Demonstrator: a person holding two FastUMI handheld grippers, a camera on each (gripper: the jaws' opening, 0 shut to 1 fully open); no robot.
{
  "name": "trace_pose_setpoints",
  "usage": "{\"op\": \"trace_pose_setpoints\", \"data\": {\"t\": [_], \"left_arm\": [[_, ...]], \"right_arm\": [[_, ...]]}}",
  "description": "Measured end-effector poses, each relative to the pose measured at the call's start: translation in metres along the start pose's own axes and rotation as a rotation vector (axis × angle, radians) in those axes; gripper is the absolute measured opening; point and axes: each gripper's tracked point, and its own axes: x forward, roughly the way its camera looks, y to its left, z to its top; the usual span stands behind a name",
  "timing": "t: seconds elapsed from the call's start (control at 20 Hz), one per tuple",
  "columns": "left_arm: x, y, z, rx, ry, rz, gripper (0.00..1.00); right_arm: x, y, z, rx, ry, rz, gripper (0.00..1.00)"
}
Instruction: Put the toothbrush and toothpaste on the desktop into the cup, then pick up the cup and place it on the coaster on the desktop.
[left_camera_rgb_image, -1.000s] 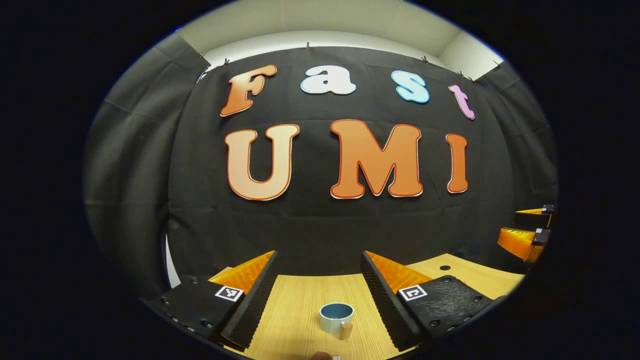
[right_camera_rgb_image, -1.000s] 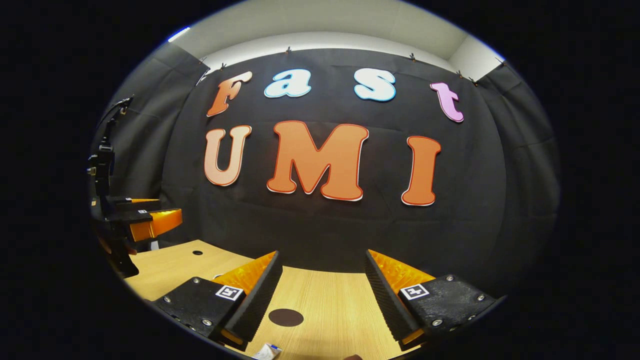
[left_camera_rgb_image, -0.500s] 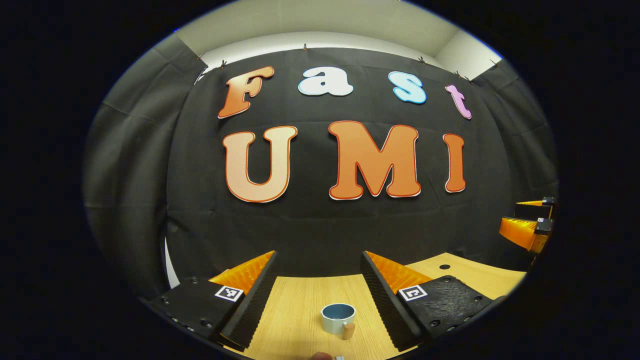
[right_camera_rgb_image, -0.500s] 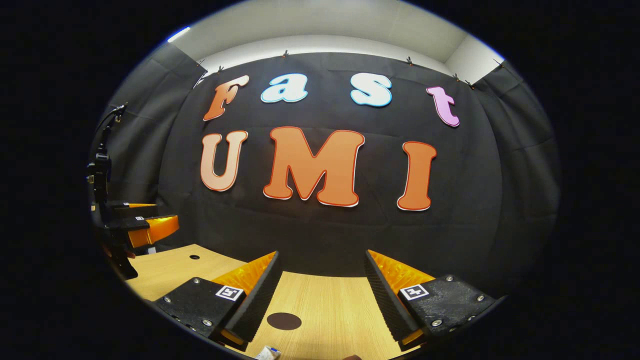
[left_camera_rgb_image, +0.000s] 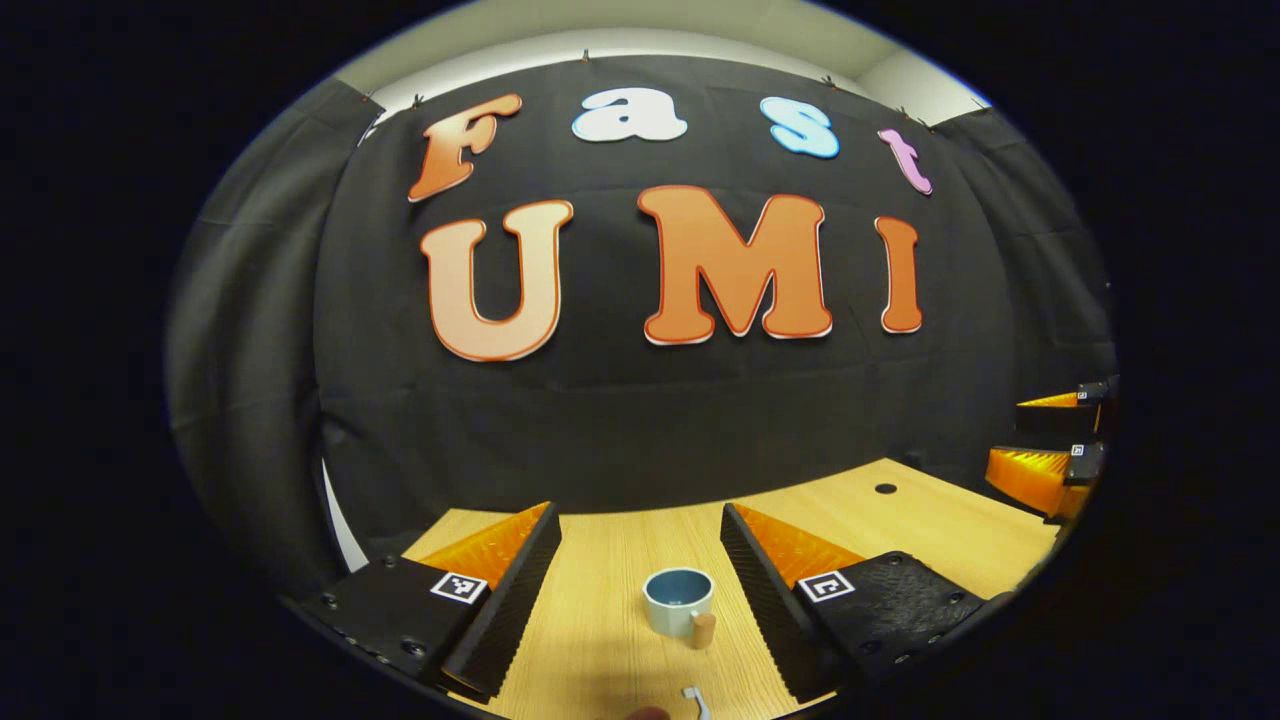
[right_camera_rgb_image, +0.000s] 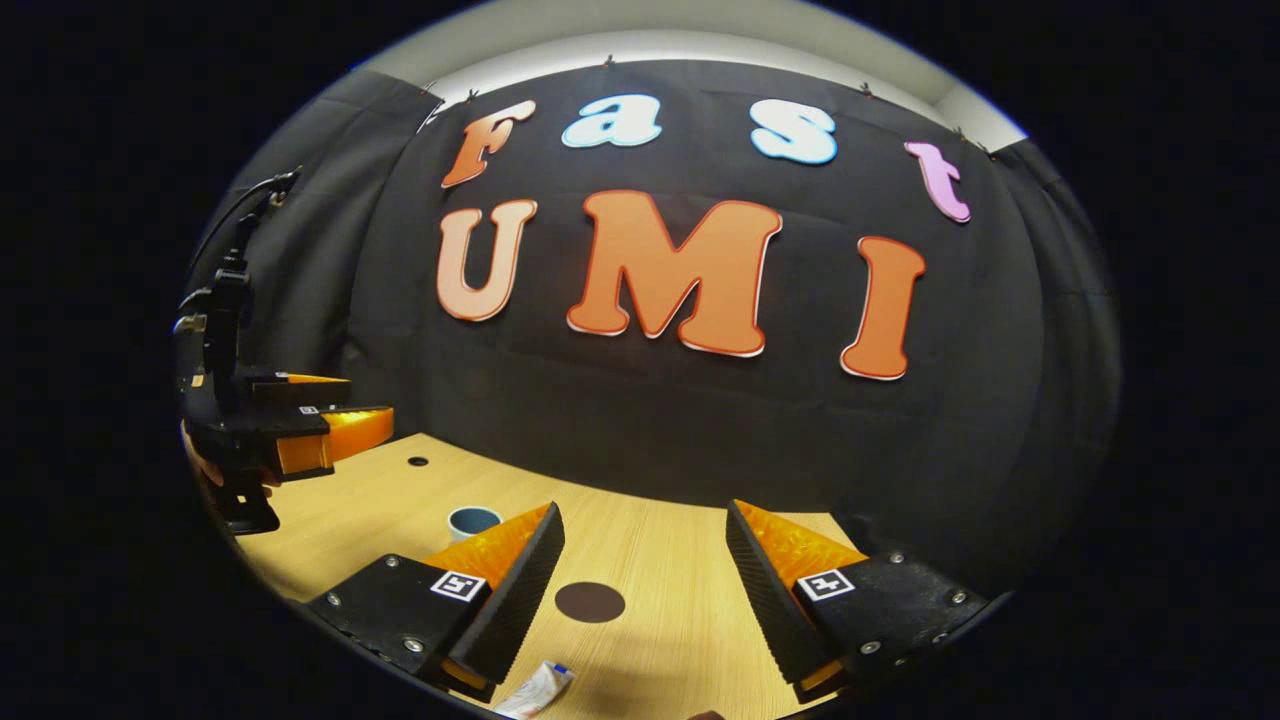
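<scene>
Both your grippers' jaws hang spread: left gripper frames the cup low centre, right gripper frames the coaster, toothpaste at bottom.

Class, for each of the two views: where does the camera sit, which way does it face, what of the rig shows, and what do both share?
Left gripper view: rides the left gripper, facing the wall over the cup and toothbrush; right gripper at far right.
Right gripper view: rides the right gripper, facing the coaster and toothpaste; left gripper at left.
Shared: cup, desktop.
</scene>
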Motion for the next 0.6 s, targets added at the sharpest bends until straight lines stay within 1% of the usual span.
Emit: {"op": "trace_pose_setpoints", "data": {"t": [0.15, 0.25, 0.3, 0.4, 0.6], "left_arm": [[0.002, -0.008, -0.035, -0.017, 0.142, -0.029, 0.97], [0.002, -0.009, -0.054, -0.022, 0.216, -0.039, 0.97], [0.002, -0.01, -0.063, -0.023, 0.251, -0.04, 0.97], [0.001, -0.009, -0.082, -0.02, 0.325, -0.04, 0.97], [-0.008, -0.016, -0.119, -0.049, 0.473, -0.067, 0.97]], "right_arm": [[0.003, 0.01, -0.027, -0.006, 0.105, 0.031, 0.96], [0.003, 0.02, -0.048, 0.017, 0.19, 0.065, 0.96], [0.003, 0.024, -0.06, 0.031, 0.238, 0.081, 0.94], [0.006, 0.029, -0.083, 0.066, 0.335, 0.094, 0.92], [0.001, 0.043, -0.127, 0.107, 0.508, 0.129, 0.9]]}}
